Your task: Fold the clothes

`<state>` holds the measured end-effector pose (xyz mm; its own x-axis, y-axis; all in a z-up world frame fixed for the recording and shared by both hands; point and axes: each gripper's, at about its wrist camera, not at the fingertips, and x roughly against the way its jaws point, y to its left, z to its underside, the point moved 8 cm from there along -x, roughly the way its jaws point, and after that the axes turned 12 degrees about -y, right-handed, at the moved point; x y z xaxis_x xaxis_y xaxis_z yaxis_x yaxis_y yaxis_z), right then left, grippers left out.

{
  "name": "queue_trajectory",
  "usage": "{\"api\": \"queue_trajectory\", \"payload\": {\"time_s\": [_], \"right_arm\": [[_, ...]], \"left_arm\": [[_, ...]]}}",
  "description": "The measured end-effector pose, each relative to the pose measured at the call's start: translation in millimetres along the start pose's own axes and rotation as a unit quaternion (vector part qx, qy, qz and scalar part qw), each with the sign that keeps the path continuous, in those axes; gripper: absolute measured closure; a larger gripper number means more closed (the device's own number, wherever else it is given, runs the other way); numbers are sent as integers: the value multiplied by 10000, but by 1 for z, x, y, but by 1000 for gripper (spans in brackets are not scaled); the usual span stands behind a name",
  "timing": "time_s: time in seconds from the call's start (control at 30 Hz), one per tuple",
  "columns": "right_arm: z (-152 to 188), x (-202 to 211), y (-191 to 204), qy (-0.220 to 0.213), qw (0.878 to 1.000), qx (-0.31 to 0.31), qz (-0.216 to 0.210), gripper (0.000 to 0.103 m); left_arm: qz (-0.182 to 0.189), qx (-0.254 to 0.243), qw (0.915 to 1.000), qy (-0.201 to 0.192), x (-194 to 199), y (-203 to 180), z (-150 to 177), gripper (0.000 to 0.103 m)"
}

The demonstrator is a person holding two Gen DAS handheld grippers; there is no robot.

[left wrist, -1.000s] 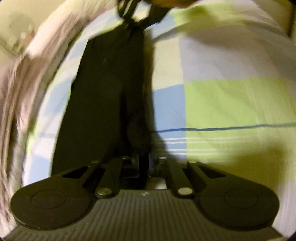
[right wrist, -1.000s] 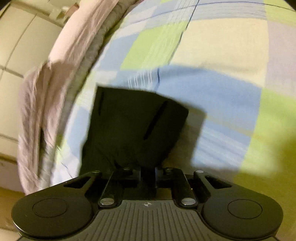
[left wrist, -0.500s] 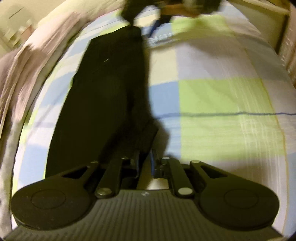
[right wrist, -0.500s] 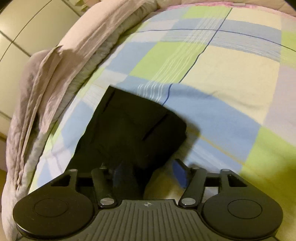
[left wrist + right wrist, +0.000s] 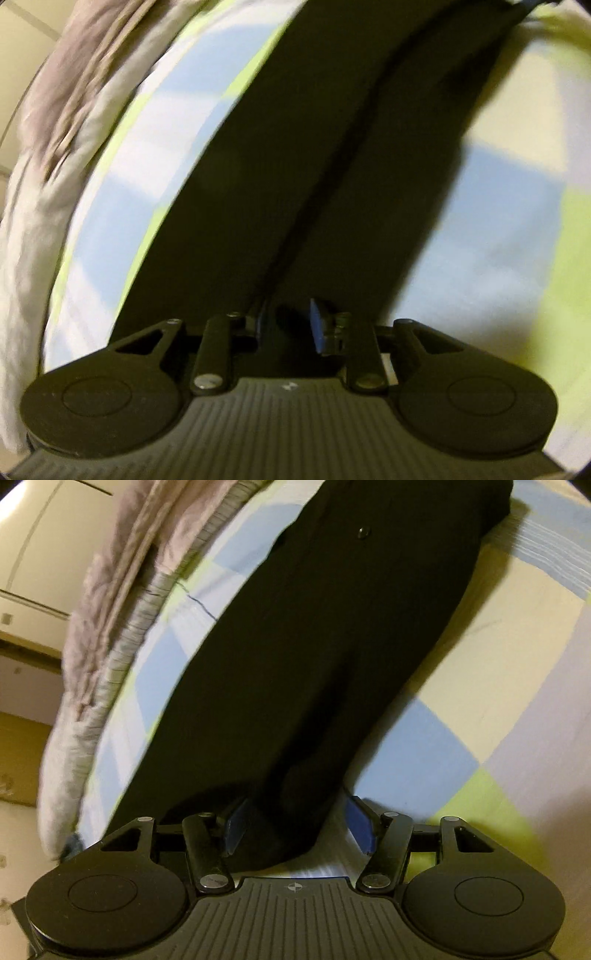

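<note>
Left wrist view: the left gripper (image 5: 291, 325) tilts steeply down, fingers opening over dark trousers (image 5: 314, 166) lying long on the checked bed sheet (image 5: 509, 236). Right wrist view: the right gripper (image 5: 295, 825) angles down, fingers spread astride the smooth dark trousers (image 5: 332, 646), unpinched.

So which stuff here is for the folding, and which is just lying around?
For the folding:
- black trousers, spread flat
- left gripper, jaws opening
- right gripper, open, trousers between its jaws

Just there:
- checked sheet underneath
- crumpled grey blanket at the bed's edge
</note>
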<state>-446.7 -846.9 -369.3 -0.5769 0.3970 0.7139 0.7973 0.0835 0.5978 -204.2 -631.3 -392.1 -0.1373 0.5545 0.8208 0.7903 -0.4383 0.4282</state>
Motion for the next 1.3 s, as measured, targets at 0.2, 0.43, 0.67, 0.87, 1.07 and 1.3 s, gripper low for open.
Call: {"api": "queue_trajectory", "payload": {"time_s": [0.2, 0.43, 0.67, 0.87, 1.07, 1.3], "right_arm": [[26, 28, 40, -439, 9938, 702, 739, 42], [114, 26, 140, -240, 9771, 2089, 314, 42], [234, -12, 250, 418, 8854, 4606, -465, 42], [317, -49, 308, 627, 7702, 6260, -1052, 42], [370, -90, 347, 884, 7089, 6834, -1502, 42], [380, -134, 422, 864, 7213, 6561, -2046, 42]], "left_arm": [[-459, 414, 9981, -21, 36, 67, 57, 82], [-652, 533, 9964, 59, 89, 102, 143, 71], [-773, -174, 9968, 76, 120, 111, 220, 57], [-581, -299, 9979, 21, 103, 121, 237, 85], [-591, -127, 9981, 88, 94, 129, 243, 98], [-546, -153, 9983, 120, 97, 116, 249, 100]]}}
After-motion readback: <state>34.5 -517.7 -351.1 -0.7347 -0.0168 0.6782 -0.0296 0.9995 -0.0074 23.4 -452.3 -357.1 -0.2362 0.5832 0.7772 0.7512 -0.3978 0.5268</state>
